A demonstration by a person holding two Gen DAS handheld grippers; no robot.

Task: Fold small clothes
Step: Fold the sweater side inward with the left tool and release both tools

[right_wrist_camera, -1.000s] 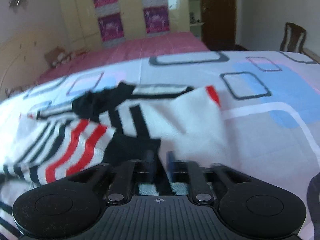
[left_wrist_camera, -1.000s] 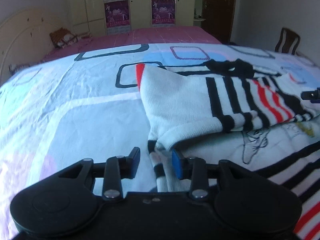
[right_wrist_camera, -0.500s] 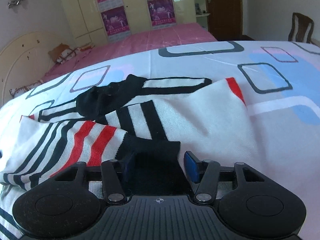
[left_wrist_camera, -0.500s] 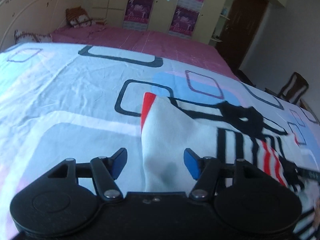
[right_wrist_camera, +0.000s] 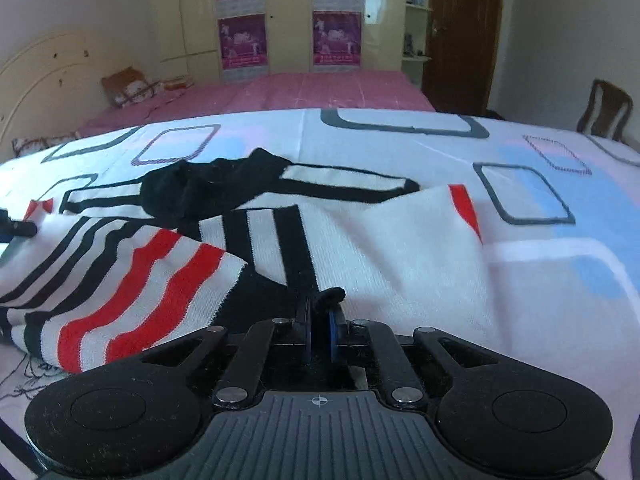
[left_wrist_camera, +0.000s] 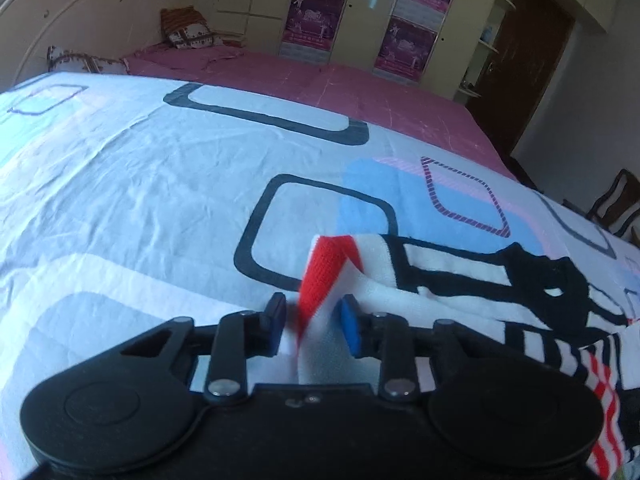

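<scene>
Striped sweater (right_wrist_camera: pixel 360 248) spread flat on patterned bedsheet (left_wrist_camera: pixel 140 208), well in from sheet's far edge, pink bedspread (right_wrist_camera: pixel 320 88) beyond.

Left gripper (left_wrist_camera: pixel 312 320): jaws closing, red-tipped corner of sweater standing between 2 blue pads, pads not yet pressing cloth.

Right gripper (right_wrist_camera: pixel 320 326): fingers clamped tight on black hem fold of sweater, fold bunched just above pads.

Chair (right_wrist_camera: pixel 608 110) by sheet's right edge.

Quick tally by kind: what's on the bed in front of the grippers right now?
Striped sweater: 1
Patterned bedsheet: 1
Pillows by the headboard: 2
Hand-held grippers, left and right: 2
Total: 6
</scene>
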